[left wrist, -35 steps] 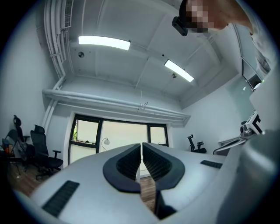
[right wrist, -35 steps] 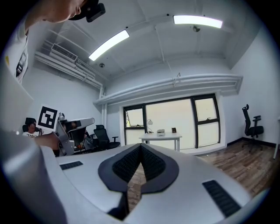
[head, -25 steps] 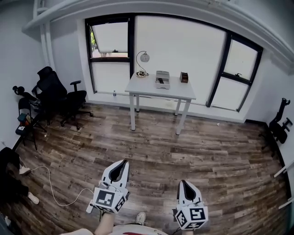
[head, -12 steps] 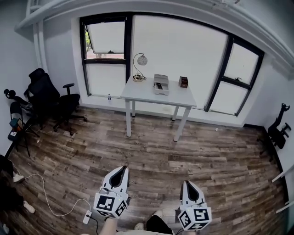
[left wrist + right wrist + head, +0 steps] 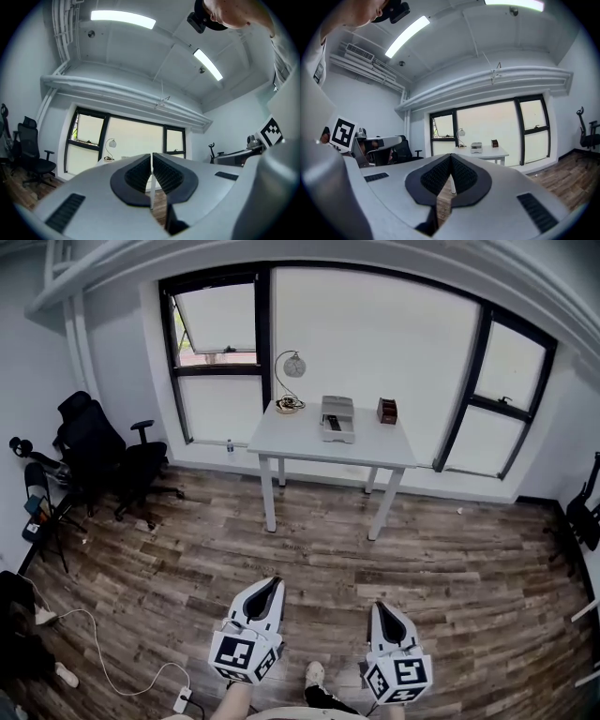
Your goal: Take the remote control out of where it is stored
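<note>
A white table (image 5: 309, 441) stands under the window at the far side of the room. On it sits a grey open box (image 5: 338, 417) with a dark object inside that I cannot make out. My left gripper (image 5: 273, 583) and right gripper (image 5: 382, 607) are low in the head view, side by side, both shut and empty, pointing toward the table from well short of it. The right gripper view shows its closed pads (image 5: 440, 174) with the table (image 5: 487, 151) and the grey box (image 5: 476, 147) small beyond them. In the left gripper view the pads (image 5: 138, 172) meet in front of the window.
A desk lamp (image 5: 293, 366) and a small brown box (image 5: 386, 411) share the table. Black office chairs (image 5: 103, 448) stand at the left wall. A white cable with a power strip (image 5: 182, 698) lies on the wood floor at lower left. Black equipment (image 5: 587, 512) stands at the right.
The person has walked toward the table; it now looks slightly larger and nearer. Both grippers travelled along with the person, still shut and side by side.
</note>
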### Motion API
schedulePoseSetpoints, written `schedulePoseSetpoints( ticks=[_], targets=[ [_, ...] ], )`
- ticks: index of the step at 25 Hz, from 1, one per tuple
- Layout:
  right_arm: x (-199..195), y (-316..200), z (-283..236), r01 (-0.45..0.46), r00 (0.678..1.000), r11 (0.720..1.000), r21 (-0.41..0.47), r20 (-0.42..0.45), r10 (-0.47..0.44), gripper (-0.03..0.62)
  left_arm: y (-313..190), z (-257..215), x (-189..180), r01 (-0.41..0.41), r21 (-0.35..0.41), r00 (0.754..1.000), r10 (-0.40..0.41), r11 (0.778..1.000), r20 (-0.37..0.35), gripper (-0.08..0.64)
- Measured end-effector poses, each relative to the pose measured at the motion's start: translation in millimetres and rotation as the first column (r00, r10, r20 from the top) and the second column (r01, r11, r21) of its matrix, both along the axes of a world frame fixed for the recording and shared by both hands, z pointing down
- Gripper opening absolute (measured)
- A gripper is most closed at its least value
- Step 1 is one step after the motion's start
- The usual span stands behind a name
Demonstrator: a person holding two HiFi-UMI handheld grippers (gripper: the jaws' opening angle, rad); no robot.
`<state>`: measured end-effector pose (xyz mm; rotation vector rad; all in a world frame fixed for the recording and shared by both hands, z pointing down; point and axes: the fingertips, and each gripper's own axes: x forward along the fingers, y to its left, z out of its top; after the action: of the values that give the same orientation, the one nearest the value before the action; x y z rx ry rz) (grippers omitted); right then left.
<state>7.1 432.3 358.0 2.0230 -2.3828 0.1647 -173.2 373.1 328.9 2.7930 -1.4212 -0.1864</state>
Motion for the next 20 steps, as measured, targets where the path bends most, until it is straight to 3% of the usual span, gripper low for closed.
schedulePoseSetpoints(
  ticks=[9,13,20],
  targets=[
    [72,-81,-6,-0.027,0.999,1.000,-0.007,0.020,0.027,0.000,-89,-7,61,-0.010,-0.001,1.000,0.010,1.000,0.023,0.021],
    [82,-104,-9,-0.001,0.995,1.000,0.016,0.103,-0.001,0.000,-115,-13,72,-0.001,0.004,0.998,0.001,1.000,0.058,0.021],
    [93,-140,-19,0.019,0.995,0.998,0.053,0.098,-0.025,0.000,-145,-21,87,0.038,0.024,0.998,-0.039,0.999,0.044,0.021]
  ],
)
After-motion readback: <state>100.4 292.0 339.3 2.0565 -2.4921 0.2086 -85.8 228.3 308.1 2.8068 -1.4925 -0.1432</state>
